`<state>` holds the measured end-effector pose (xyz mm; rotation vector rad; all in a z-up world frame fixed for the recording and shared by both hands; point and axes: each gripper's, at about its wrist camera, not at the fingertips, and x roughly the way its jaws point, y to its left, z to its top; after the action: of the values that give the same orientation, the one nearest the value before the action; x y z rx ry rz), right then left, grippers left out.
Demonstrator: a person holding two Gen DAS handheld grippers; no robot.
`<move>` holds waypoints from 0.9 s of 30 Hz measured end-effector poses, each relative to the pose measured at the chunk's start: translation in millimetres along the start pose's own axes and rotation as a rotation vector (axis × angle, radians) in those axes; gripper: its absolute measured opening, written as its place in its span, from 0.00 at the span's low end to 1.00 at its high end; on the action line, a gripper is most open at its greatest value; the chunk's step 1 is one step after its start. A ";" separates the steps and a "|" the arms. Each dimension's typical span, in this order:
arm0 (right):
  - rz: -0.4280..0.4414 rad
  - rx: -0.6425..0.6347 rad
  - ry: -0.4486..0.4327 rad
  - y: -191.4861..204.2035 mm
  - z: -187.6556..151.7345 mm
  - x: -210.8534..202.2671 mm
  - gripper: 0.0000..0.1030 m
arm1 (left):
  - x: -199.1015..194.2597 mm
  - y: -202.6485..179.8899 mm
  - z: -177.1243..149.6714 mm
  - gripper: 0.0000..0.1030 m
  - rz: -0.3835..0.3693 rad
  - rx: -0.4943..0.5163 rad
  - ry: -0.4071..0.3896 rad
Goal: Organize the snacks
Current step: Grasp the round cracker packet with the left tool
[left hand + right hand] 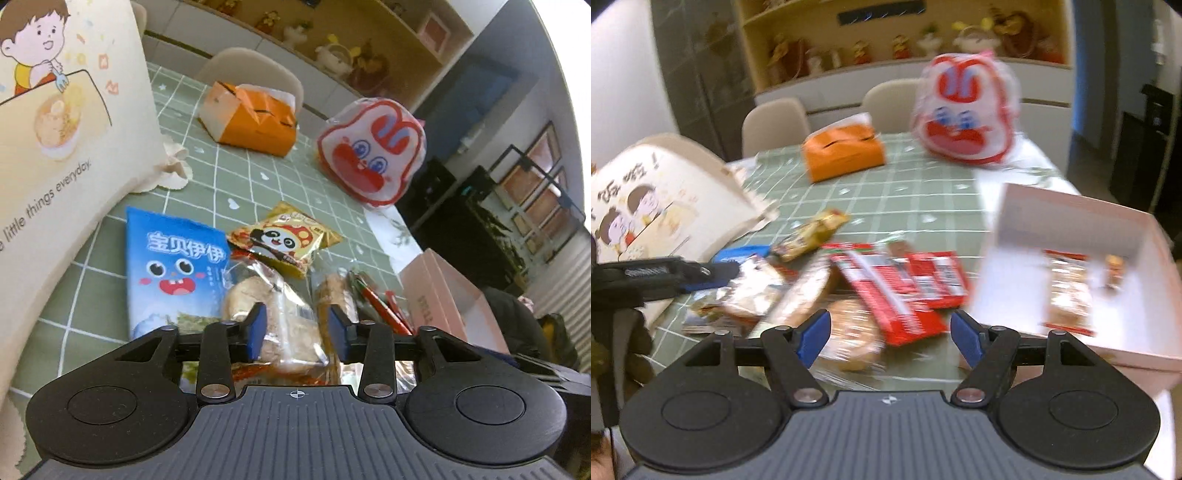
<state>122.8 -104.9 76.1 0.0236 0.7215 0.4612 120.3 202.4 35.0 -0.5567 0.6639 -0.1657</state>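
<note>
Left gripper (297,328) hangs low over the snack pile, its blue pads parted, and a clear-wrapped pastry (273,314) lies in the gap between them; whether the pads touch the wrapper cannot be told. Just left of the pastry lies a blue packet (170,266) with a grinning cartoon face and the white characters 宝贝伊伊 across its top. Beyond the pastry, resting against it, sits a small gold packet (286,240) printed with a panda in a red mushroom cap; its lettering is too small to read. To the right, red pens (384,306) lie beside a pink box (443,302).

Along the left edge of the green checked tablecloth (236,173) stands a cream bag (55,147) showing a cartoon child with a fork and a bowl, and the line "little things everyday." Toward the far edge sit an orange tissue box (255,122) and a red-and-white rabbit-face bag (373,151).

Right gripper (890,334) has its jaws spread wide, nothing pinched, hovering above a round wrapped biscuit (849,336) and red wrappers (897,288) whose print is blurred. In that view the pink box (1071,221) stands open at the tablecloth's right edge, with a red-edged packet (1069,295) and a smaller one (1113,269) already inside.
</note>
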 end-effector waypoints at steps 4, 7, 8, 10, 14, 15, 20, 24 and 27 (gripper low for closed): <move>0.013 -0.018 0.010 31.2 19.4 24.1 0.70 | -34.1 -4.6 12.5 0.38 0.095 0.042 -0.149; 0.061 0.035 0.043 46.0 52.5 50.3 0.74 | -46.7 3.5 18.3 0.38 0.160 0.021 -0.210; 0.082 0.083 0.064 49.9 65.6 64.1 0.77 | -49.5 7.0 19.4 0.38 0.161 0.003 -0.215; 0.091 0.151 0.090 58.6 84.7 94.2 0.78 | -53.2 13.1 22.3 0.38 0.153 -0.029 -0.221; -0.057 0.068 0.077 87.0 108.4 156.7 0.78 | -52.0 23.7 24.0 0.38 0.157 -0.056 -0.216; -0.106 0.013 0.071 94.3 111.6 169.7 0.78 | -50.9 26.6 23.8 0.38 0.154 -0.065 -0.203; -0.106 -0.071 0.189 102.7 113.6 211.5 0.77 | -39.7 29.0 19.4 0.38 0.126 -0.071 -0.149; -0.029 -0.056 0.214 101.5 95.1 194.1 0.66 | -31.5 27.0 16.0 0.38 0.143 -0.053 -0.105; 0.036 -0.099 0.217 103.3 78.8 159.2 0.45 | -24.7 20.1 12.5 0.38 0.143 -0.009 -0.056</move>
<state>236.5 64.7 53.4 -0.1080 0.9118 0.5393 108.2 232.6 45.5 -0.5188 0.6479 -0.0129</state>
